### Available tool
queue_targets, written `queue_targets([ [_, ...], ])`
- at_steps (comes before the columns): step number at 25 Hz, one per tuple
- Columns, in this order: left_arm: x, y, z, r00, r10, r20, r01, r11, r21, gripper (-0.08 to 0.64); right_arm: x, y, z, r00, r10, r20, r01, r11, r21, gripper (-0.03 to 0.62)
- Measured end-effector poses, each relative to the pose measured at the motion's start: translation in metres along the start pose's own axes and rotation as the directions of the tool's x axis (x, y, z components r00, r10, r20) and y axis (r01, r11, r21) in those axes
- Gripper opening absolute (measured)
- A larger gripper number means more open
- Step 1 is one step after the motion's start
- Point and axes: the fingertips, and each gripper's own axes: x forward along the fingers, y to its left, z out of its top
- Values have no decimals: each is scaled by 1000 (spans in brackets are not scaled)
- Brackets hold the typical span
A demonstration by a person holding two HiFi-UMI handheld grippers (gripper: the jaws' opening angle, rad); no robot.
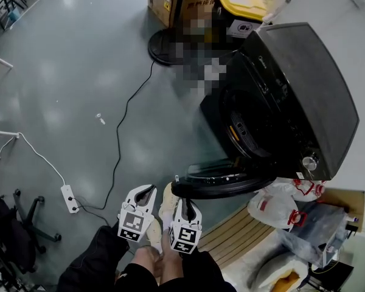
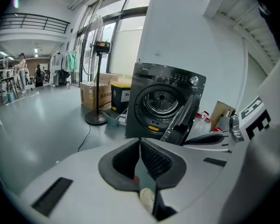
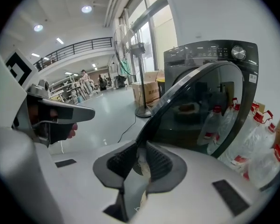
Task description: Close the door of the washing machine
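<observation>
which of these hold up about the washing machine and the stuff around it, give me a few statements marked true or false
1. The washing machine has its door swung open. True.
2. The left gripper is clamped on the door. False: its jaws are together on nothing, and it is apart from the door.
3. A black cable runs across the floor to the fan stand. True.
4. The drum is stuffed with laundry. False: it looks empty in the left gripper view.

Grey floor (image 1: 61,72) with washing machine (image 1: 292,96), cable (image 1: 118,139), power strip (image 1: 69,198)
</observation>
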Motion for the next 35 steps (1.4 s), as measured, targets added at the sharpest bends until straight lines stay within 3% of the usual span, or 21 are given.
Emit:
queue_targets([
  [6,10,13,15,1000,18,-14,-19,1000,-6,32,21,-11,26,1000,-7,2,7,1000,-9,87],
  [12,27,30,28,999,42,-25,-43,999,-29,32,46,-21,48,1000,4,-7,-4,999,-53,32],
  [21,51,48,52,998,54,-38,-56,997,-46,32,82,-27,80,999,26,-27,-28,997,-66,19],
  [35,103,77,90,998,44,-51,-46,998,-42,32,143,-71,135,999,-48,-5,48,999,-18,18],
])
